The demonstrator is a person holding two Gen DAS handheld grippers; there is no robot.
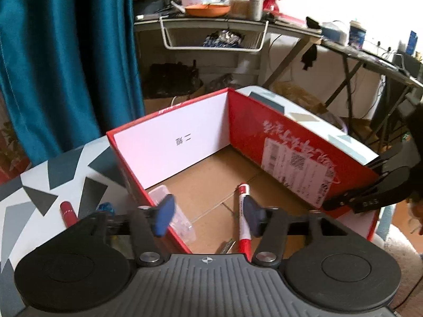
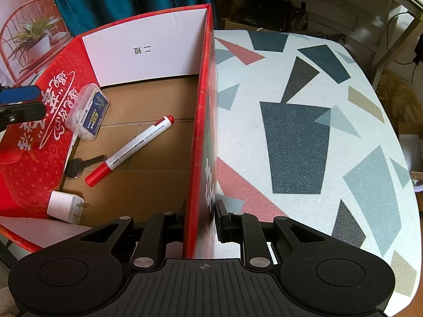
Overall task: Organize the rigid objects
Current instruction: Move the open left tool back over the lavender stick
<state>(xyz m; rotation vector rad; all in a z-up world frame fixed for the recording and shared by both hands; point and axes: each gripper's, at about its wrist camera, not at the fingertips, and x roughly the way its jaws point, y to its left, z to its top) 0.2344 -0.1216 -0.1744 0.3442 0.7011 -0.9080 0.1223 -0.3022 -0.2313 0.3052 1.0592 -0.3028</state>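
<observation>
An open red cardboard box [image 1: 290,145] stands on a patterned table [image 2: 304,137]. On its brown floor lie a red-and-white marker [image 2: 132,149], a key bunch [image 2: 79,165] and a white charger plug [image 2: 66,207]. A clear plastic case [image 2: 87,111] leans on the box's left wall. My left gripper [image 1: 208,216] hangs open over the box, its blue pads apart with nothing pressed between them; the marker [image 1: 244,211] lies below its right pad. My right gripper [image 2: 201,218] is shut on the box's right wall [image 2: 202,132]. Its black fingers [image 1: 391,177] show in the left wrist view.
A red pen [image 1: 67,212] and a small blue object [image 1: 105,207] lie on the table [image 1: 39,185] left of the box. Teal curtain [image 1: 66,52] hangs behind. A cluttered desk [image 1: 211,18] with a wire basket stands beyond the table's far edge.
</observation>
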